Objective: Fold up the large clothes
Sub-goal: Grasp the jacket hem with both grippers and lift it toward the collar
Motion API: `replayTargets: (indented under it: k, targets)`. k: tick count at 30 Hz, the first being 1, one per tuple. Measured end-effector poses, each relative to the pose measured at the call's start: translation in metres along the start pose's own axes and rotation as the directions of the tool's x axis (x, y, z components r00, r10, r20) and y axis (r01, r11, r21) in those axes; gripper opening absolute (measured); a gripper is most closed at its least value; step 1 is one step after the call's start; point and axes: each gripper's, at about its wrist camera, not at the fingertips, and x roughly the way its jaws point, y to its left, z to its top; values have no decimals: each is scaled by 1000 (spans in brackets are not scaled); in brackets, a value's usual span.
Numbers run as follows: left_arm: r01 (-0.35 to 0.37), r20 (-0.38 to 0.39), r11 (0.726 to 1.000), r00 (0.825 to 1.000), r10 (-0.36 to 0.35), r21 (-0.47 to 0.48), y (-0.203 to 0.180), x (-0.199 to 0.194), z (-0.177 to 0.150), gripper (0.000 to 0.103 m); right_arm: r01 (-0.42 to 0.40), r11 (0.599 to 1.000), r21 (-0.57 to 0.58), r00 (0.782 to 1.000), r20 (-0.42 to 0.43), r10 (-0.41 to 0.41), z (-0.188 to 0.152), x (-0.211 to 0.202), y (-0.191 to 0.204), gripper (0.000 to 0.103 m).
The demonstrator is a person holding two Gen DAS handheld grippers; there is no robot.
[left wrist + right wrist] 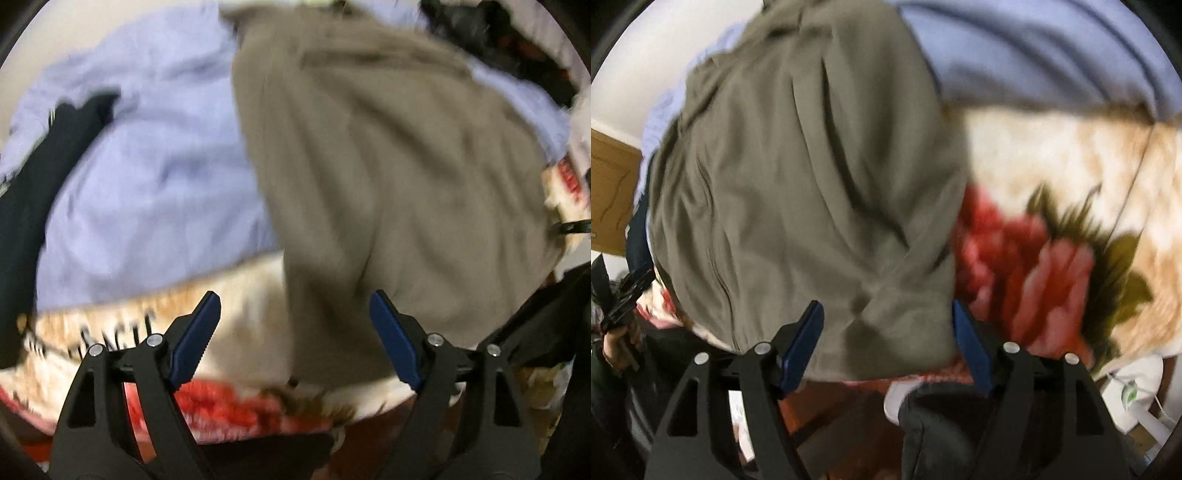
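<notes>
spreading across the lavender sheet and flowered blanket of the bed, the rumpled olive-grey garment lies loose ahead of the left gripper and between, yet not pinched by, the wide-standing jaws of the right gripper.

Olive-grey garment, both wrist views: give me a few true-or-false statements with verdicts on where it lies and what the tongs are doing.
1. The olive-grey garment lies partly on a lavender sheet. True.
2. The left tongs are clamped on the garment. False: the jaws stand apart, gripping nothing.
3. A blanket with a red flower print lies beside the garment. True.
4. The right tongs are shut. False: they are open, with the garment's edge between the jaws.
5. The garment is neatly folded into a square. False: it is wrinkled and spread out.
</notes>
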Motion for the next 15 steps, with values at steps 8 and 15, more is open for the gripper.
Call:
replayTargets:
  k: [8,15]
  targets:
    - [12,-65,1000,998,-10,18,-4,36,-1,81,35,997,-76,999,5,-35,-2,11,16,82]
    - [45,-96,998,994,-49,-46,-8,56,5,68,-63,996,58,998,15,62,-2,9,-14,23]
